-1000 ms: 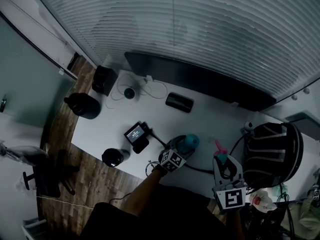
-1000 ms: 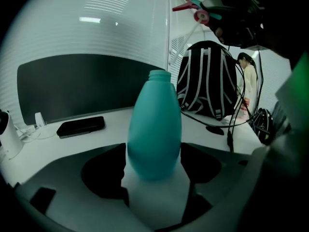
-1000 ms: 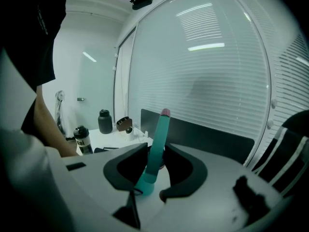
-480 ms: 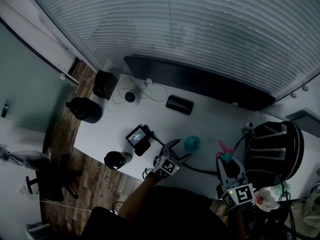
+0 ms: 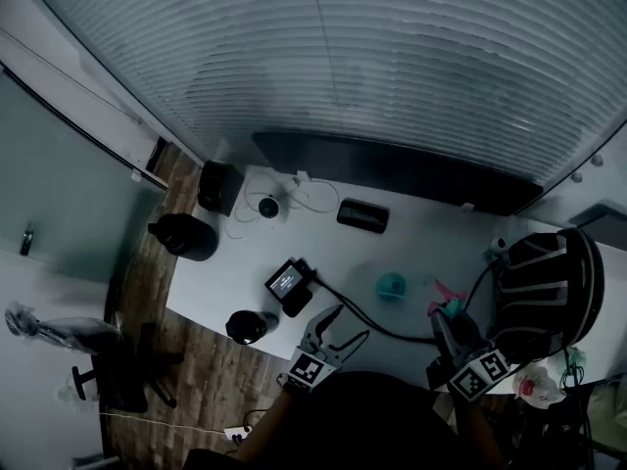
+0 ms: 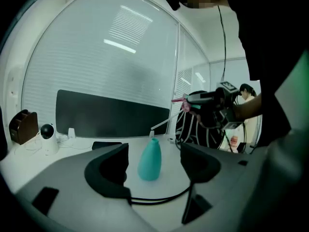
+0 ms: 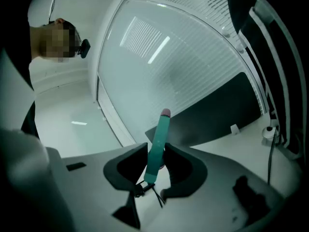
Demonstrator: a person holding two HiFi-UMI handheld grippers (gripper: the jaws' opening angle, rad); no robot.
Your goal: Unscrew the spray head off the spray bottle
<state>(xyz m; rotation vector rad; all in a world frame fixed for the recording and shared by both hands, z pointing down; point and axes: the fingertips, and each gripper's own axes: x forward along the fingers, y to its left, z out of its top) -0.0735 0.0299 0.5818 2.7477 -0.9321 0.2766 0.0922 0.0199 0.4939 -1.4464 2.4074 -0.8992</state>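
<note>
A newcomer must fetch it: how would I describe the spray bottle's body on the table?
Find the white table below the blinds. Toward its near edge, right of the small black screen device, stands the bottle: the only teal thing standing there, pear-shaped, open-necked.

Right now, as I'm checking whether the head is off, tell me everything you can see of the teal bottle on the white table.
The teal plastic-looking bottle is smooth and opaque, wide at the base and tapering to a narrow open neck with nothing screwed on. It stands upright on the white table, touched by nothing else.
</note>
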